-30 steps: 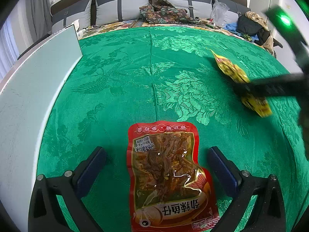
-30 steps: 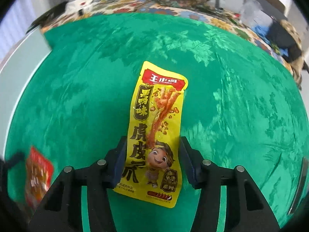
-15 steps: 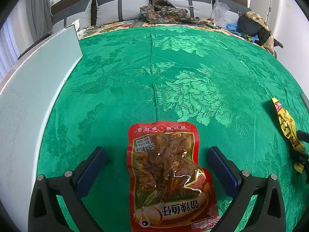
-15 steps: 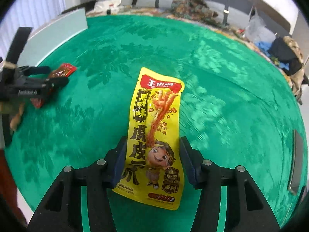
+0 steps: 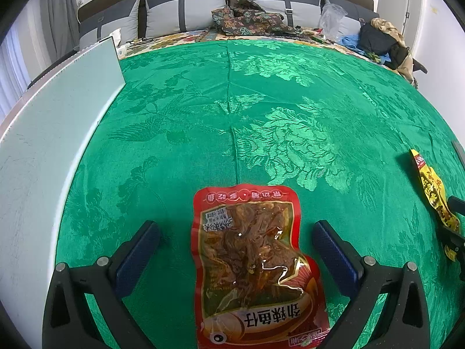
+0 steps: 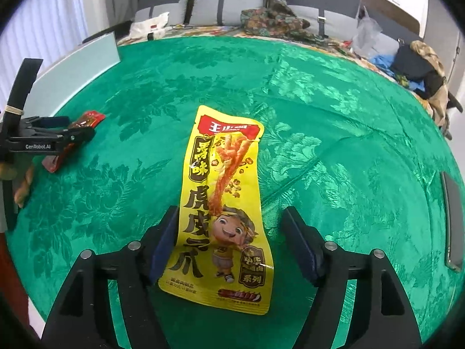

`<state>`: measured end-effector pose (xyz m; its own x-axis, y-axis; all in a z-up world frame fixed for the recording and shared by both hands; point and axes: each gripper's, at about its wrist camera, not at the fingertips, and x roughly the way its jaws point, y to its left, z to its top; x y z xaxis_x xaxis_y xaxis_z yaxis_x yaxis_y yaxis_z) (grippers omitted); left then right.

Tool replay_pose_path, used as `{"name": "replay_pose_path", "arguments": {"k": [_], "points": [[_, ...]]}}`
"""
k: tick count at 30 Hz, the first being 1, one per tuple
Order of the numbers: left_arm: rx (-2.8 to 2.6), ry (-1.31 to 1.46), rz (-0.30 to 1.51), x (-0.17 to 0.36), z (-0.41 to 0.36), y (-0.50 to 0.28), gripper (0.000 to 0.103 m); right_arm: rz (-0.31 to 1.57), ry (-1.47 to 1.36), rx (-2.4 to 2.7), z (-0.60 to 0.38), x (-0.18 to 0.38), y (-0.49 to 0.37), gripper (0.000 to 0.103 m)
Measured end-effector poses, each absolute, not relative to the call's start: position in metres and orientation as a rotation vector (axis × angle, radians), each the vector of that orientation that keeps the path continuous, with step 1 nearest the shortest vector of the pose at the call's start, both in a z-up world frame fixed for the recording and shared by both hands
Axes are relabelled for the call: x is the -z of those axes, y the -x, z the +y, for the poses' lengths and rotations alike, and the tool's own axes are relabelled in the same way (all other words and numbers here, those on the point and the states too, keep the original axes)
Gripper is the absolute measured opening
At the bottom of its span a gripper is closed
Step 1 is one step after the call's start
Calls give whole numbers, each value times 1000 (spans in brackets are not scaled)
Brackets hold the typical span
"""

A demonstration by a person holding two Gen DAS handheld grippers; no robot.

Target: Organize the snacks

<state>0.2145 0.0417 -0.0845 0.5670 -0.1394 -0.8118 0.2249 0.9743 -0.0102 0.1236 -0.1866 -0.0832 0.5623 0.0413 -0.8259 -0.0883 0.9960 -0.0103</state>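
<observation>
A red packet of dried fish (image 5: pixel 252 261) lies flat on the green cloth (image 5: pixel 261 101) between the fingers of my left gripper (image 5: pixel 235 229). That gripper is open and its pads stand well clear of the packet. A yellow snack packet (image 6: pixel 223 203) lies on the cloth between the fingers of my right gripper (image 6: pixel 231 215), whose jaws are opening. The right pad stands apart from the packet and the left pad is just at its edge. In the left wrist view the yellow packet (image 5: pixel 433 192) shows at the far right. The right wrist view has the left gripper (image 6: pixel 58 139) and red packet (image 6: pixel 90 117) at far left.
A pale upright board (image 5: pixel 58 133) runs along the cloth's left side. A dark flat device (image 6: pixel 453 218) lies near the right edge. Grey cushions (image 5: pixel 186 14), patterned fabric (image 5: pixel 250 20), a plastic bag and dark clothes (image 5: pixel 377 40) line the back.
The right gripper carried the yellow packet across to the right side and its jaws have spread away from the packet. The left gripper and red packet have not moved.
</observation>
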Motion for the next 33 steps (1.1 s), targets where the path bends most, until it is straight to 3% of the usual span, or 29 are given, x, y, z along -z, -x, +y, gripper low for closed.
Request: {"name": "replay_pose_path", "arguments": {"k": [33], "points": [[215,-97,945,85,42,-215,103,971,53,-78,-187,84,-124,77]]}}
